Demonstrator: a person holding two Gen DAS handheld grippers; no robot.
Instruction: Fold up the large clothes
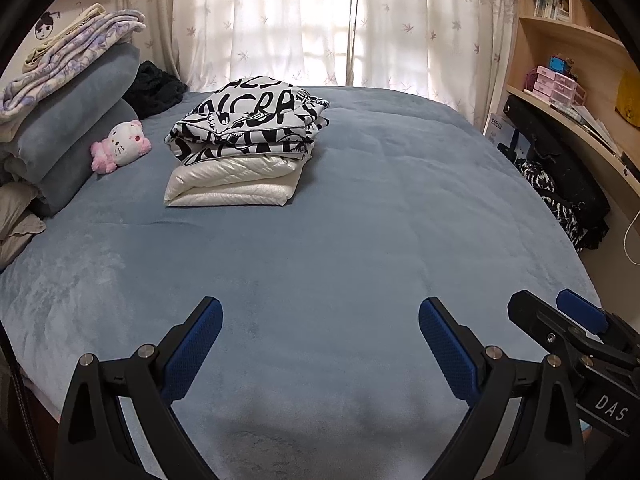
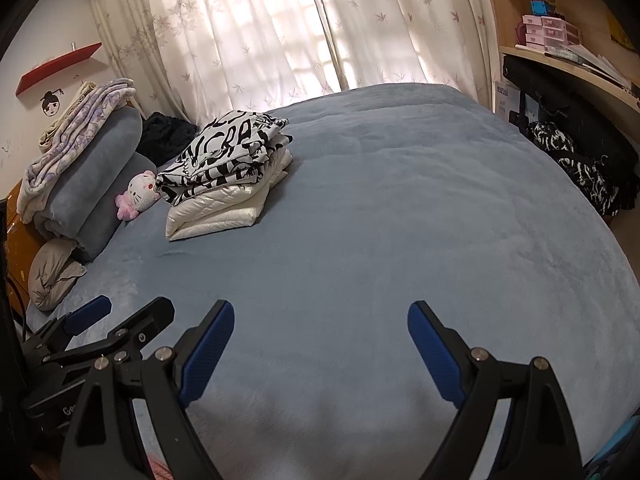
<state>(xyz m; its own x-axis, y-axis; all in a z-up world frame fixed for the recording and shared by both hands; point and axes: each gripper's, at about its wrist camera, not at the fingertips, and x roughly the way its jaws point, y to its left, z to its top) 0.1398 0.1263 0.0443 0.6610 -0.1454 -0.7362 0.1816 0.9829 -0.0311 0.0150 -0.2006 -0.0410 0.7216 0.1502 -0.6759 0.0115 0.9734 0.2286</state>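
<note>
A folded black-and-white printed garment (image 1: 248, 120) (image 2: 224, 152) lies on top of a folded white puffy jacket (image 1: 232, 184) (image 2: 216, 212), at the far left of the blue bed cover (image 1: 360, 220) (image 2: 400, 220). My left gripper (image 1: 320, 308) hovers open over the near part of the bed, with nothing between its blue pads. My right gripper (image 2: 320, 308) is open and empty too, close beside it on the right. Each gripper shows in the other's view: the right gripper (image 1: 544, 300) at the lower right edge, the left gripper (image 2: 134, 304) at the lower left. Both are well short of the stack.
Rolled blue bedding with a patterned blanket (image 1: 68, 64) is piled at the left, with a pink-and-white plush toy (image 1: 120, 146) and a dark garment (image 1: 156, 88) nearby. Curtains (image 1: 320, 20) hang behind the bed. A shelf unit (image 1: 560, 92) and a black-and-white garment (image 1: 560, 196) stand to the right.
</note>
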